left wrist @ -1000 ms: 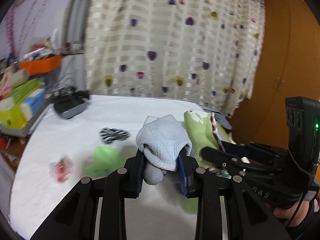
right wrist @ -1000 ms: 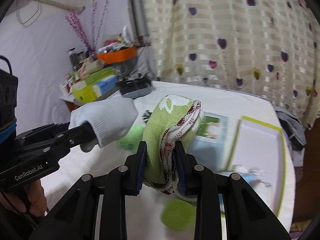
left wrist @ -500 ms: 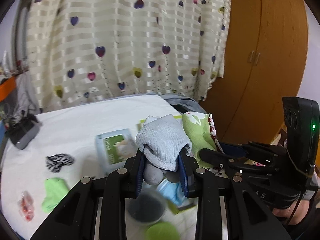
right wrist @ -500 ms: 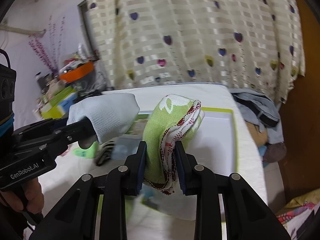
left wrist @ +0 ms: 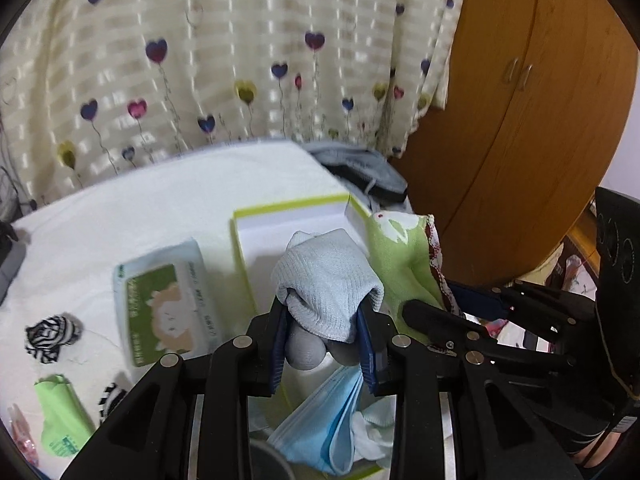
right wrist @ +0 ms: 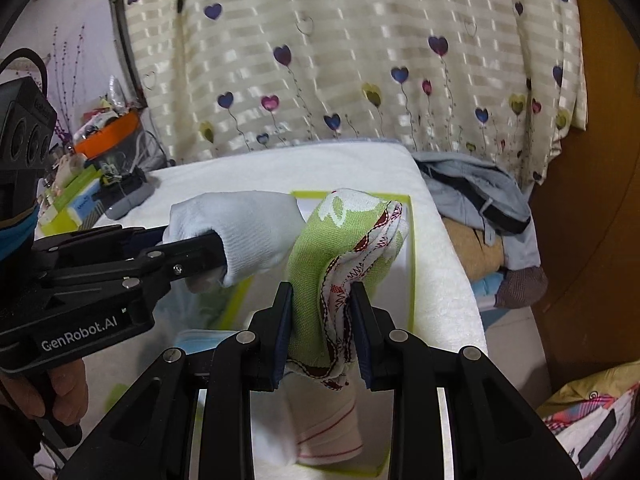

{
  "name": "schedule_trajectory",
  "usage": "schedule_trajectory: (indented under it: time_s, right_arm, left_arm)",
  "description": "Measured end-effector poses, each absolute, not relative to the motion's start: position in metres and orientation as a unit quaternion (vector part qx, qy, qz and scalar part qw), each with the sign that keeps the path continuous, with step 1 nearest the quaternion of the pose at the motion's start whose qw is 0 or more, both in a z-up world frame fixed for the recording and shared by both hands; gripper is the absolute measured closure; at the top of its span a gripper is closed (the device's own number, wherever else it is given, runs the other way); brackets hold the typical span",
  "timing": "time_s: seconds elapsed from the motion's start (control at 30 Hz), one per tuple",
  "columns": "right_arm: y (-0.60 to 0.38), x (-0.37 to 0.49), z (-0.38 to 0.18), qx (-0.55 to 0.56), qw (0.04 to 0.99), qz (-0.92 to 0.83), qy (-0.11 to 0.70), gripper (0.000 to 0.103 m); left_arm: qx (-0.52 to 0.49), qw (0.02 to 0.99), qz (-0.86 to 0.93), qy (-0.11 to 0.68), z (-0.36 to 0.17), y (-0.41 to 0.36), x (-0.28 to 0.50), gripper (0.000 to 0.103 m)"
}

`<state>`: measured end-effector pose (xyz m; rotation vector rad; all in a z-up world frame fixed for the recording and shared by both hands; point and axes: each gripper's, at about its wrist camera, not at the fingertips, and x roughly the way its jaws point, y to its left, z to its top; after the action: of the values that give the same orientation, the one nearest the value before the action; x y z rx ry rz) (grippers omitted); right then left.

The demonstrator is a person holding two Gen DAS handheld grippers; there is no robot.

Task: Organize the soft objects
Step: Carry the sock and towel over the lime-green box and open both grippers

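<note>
Socks up high over the white tray: blue sock clamped in left hand-held gripper, green sock clamped in right hand-held gripper, likely ready to drop in.

I'm in a home bedroom; a heart-patterned curtain hangs behind, a wooden wardrobe stands alongside, and folded clothes pile nearby.

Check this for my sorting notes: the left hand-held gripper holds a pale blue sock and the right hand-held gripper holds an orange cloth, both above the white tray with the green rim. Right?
Not quite. The cloth in the right hand-held gripper is green cloth with red-and-white trim, not orange, as the right wrist view shows. The rest stands: the left hand-held gripper holds the pale blue sock, both above the white tray with the green rim.
</note>
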<state>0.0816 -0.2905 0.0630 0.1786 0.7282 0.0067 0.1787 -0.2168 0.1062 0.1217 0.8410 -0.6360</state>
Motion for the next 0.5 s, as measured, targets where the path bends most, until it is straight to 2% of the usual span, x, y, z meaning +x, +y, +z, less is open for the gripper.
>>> schedule_trajectory:
  time_s: [0.2,0.27,0.4,0.5]
  right_arm:
    - [-0.301,0.094,0.05,0.112,0.922,0.009,0.37,0.064]
    - [-0.303,0.094,0.05,0.114,0.922,0.006,0.37,0.062]
    - [-0.307,0.09,0.054,0.121,0.924,0.004,0.363,0.062]
    - [-0.309,0.085,0.062,0.128,0.928,0.003,0.35,0.062]
  left_arm:
    - [0.066,0.844,-0.302,0.439,0.082,-0.229,0.195,0.071]
    - [0.061,0.84,-0.305,0.445,0.079,-0.228,0.198,0.067]
    - [0.037,0.839,-0.308,0.447,0.082,-0.217,0.201,0.058]
    - [0.024,0.845,-0.304,0.439,0.092,-0.208,0.201,0.057]
